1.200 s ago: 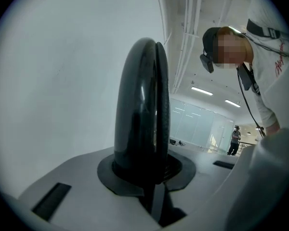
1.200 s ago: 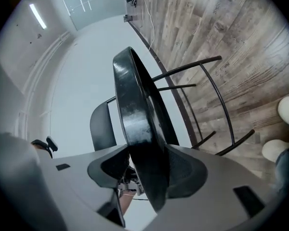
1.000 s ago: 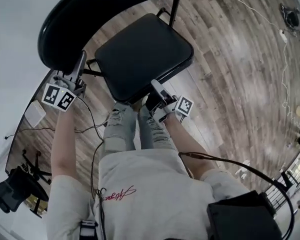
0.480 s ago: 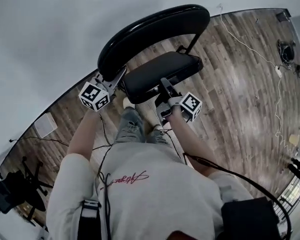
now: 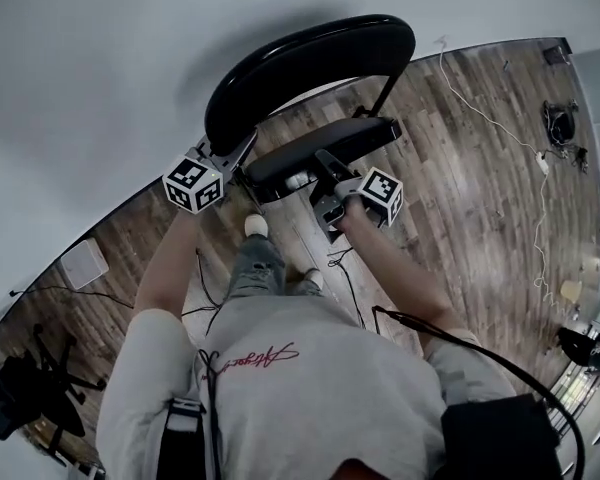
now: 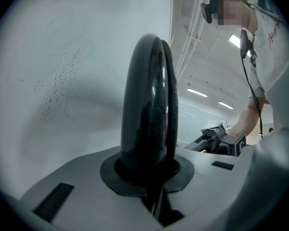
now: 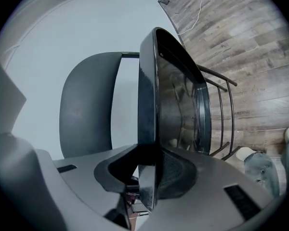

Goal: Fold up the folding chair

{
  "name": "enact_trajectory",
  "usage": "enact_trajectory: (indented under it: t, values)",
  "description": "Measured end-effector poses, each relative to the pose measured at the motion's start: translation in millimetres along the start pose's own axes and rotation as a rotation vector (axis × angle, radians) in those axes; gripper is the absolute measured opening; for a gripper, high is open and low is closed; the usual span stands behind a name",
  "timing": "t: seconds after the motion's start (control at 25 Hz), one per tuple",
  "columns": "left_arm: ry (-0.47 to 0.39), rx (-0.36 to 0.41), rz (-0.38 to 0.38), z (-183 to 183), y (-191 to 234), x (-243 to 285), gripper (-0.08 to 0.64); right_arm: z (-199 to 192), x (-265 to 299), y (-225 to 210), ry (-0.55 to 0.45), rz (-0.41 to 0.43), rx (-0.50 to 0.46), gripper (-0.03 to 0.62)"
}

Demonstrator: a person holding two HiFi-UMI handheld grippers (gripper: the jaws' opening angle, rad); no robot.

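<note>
The black folding chair stands by the white wall, its curved backrest (image 5: 310, 63) above the padded seat (image 5: 320, 148), which is tipped up and shows almost edge-on. My left gripper (image 5: 230, 163) grips the backrest's left end; in the left gripper view the backrest (image 6: 147, 105) rises out of the closing jaws of that gripper (image 6: 151, 177), and the pads press on it. My right gripper (image 5: 325, 163) holds the seat's front edge. In the right gripper view the seat (image 7: 173, 95) stands upright between the closing jaws of that gripper (image 7: 147, 177), with the backrest (image 7: 86, 105) behind.
The wood floor (image 5: 460, 148) runs off to the right, with a white cable (image 5: 500, 133) trailing over it. A white box (image 5: 83, 263) lies on the floor at left, an office chair base (image 5: 20, 398) at bottom left. The person's shoe (image 5: 256, 225) is below the seat.
The seat has swung up from lying flat to nearly edge-on, and the right gripper rose with its front edge. The left gripper went along with the backrest.
</note>
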State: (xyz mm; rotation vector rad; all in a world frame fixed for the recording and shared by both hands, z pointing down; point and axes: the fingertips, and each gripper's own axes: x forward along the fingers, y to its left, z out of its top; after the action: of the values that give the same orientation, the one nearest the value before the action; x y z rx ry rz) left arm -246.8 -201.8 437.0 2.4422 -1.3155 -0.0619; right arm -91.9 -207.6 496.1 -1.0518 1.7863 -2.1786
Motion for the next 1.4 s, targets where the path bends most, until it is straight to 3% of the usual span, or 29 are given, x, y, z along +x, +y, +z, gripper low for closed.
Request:
enact_trajectory:
  t: [0.28, 0.6, 0.8, 1.08, 1.4]
  values:
    - [0.005, -0.081, 0.039, 5, 55, 6, 0.051, 6, 52, 19, 0.027, -0.127, -0.068, 0.114]
    - [0.003, -0.126, 0.111, 7, 74, 5, 0.051, 7, 75, 32, -0.004, -0.191, -0.067, 0.114]
    - [0.031, -0.128, 0.24, 6, 90, 3, 0.124, 5, 88, 34, -0.063, -0.228, -0.037, 0.113]
    - [0.162, -0.144, 0.558, -4, 108, -2, 0.195, 8, 99, 30, -0.072, -0.357, -0.038, 0.115]
    - [0.247, -0.151, 0.689, -10, 123, -2, 0.198, 14, 130, 35, -0.087, -0.449, -0.025, 0.117]
